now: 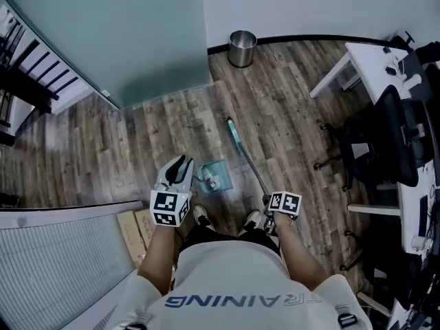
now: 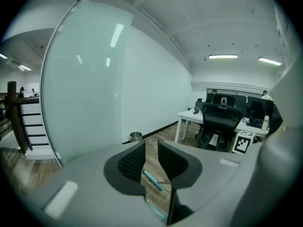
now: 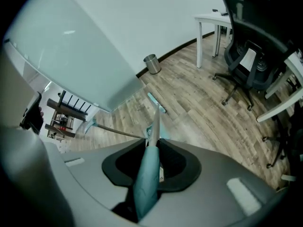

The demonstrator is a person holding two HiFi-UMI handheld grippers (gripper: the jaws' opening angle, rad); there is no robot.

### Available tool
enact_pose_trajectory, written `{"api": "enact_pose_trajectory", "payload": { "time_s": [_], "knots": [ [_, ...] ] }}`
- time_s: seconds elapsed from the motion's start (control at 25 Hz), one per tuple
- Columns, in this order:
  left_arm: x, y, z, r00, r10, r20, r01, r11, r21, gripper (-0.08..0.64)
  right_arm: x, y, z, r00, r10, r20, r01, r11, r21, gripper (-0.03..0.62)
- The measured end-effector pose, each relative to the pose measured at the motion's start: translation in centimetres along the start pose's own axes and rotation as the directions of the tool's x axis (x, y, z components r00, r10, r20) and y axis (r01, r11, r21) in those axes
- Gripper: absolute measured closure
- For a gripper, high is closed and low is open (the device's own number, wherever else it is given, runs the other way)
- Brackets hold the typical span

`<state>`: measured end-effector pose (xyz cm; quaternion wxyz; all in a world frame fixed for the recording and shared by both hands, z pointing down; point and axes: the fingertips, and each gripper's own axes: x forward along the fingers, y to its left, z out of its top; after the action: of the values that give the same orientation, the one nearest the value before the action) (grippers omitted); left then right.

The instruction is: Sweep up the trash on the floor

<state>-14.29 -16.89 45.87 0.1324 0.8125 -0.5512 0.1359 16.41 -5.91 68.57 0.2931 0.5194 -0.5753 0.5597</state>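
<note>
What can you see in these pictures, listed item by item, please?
broom: one, teal head, floor centre, pole slanting to right gripper
dustpan: one, teal, floor ahead of feet, something white on it
bin: one, metal, by far wall
desk: one, white, right side
office chair: one, black, at desk
left gripper: one, grey, open, empty
right gripper: one, grey, shut on broom

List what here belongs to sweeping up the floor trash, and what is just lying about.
For the job:
- broom, held in the right gripper
- dustpan with trash in it
- trash bin
- left gripper, empty

Just lying about:
- office chair
- desk
- cardboard boxes
- stairs
</note>
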Motion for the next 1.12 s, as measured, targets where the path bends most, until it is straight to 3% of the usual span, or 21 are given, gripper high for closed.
{"api": "enact_pose_trajectory", "payload": {
  "time_s": [0.2, 0.48, 0.76, 1.12],
  "knots": [
    [-2.0, -0.4, 4.8, 0.991, 0.042, 0.125, -0.041, 0.999, -0.007, 0.553, -2.1, 2.3, 3.9, 0.996, 0.044, 0.082, -0.040, 0.998, -0.050, 0.485],
    [-2.8, -1.3, 10.2, 0.966, 0.055, 0.252, -0.061, 0.998, 0.013, 0.558, -5.2, 4.9, 8.7, 0.977, 0.114, 0.180, -0.092, 0.987, -0.129, 0.483],
    [-3.3, -2.0, 12.3, 0.946, 0.072, 0.316, -0.073, 0.997, -0.011, 0.558, -6.5, 6.1, 10.7, 0.972, 0.114, 0.208, -0.074, 0.979, -0.190, 0.485],
    [-4.2, -1.3, 11.7, 0.944, 0.103, 0.314, -0.090, 0.994, -0.055, 0.558, -6.2, 6.9, 10.9, 0.973, 0.118, 0.200, -0.074, 0.975, -0.211, 0.485]
  ]
}}
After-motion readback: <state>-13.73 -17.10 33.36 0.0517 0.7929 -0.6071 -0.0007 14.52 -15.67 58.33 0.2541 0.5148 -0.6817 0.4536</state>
